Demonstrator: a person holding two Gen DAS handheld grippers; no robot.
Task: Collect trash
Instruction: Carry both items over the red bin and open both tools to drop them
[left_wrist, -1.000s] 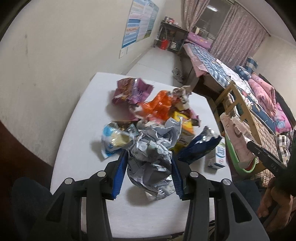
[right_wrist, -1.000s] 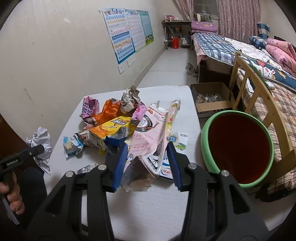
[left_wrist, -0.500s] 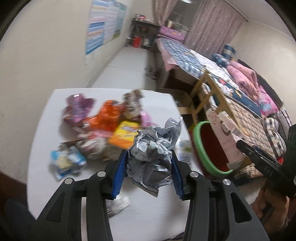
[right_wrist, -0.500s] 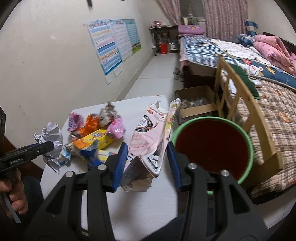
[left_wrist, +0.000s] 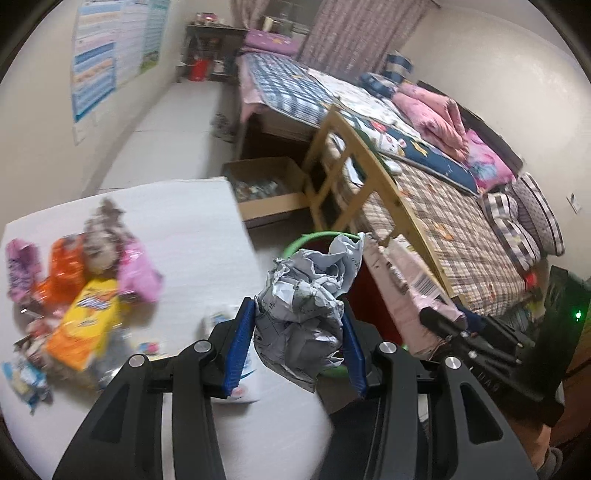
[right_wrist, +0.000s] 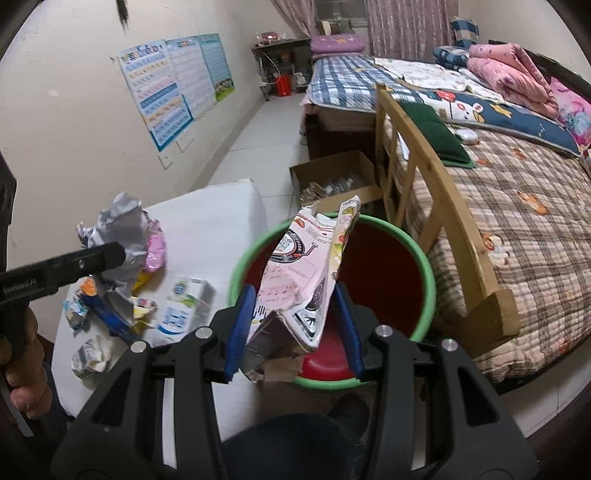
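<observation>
Each of the 2 fisheye views looks forward and down along its own blue-padded fingers, close over the white rectangular table (left_wrist: 192, 221). Both share the green-rimmed red plastic bin (right_wrist: 388, 273), the wooden bed frame (left_wrist: 369, 162) and the open cardboard box (right_wrist: 332, 173).

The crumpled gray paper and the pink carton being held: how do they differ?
The crumpled paper in the left gripper is a gray, wadded ball with no clear shape; the pink carton in the right gripper is a flattened box, torn at the top, with printed pictures. The carton stands taller above its gripper and hangs over the green bin. Both are clamped between blue pads, off the table.
</observation>
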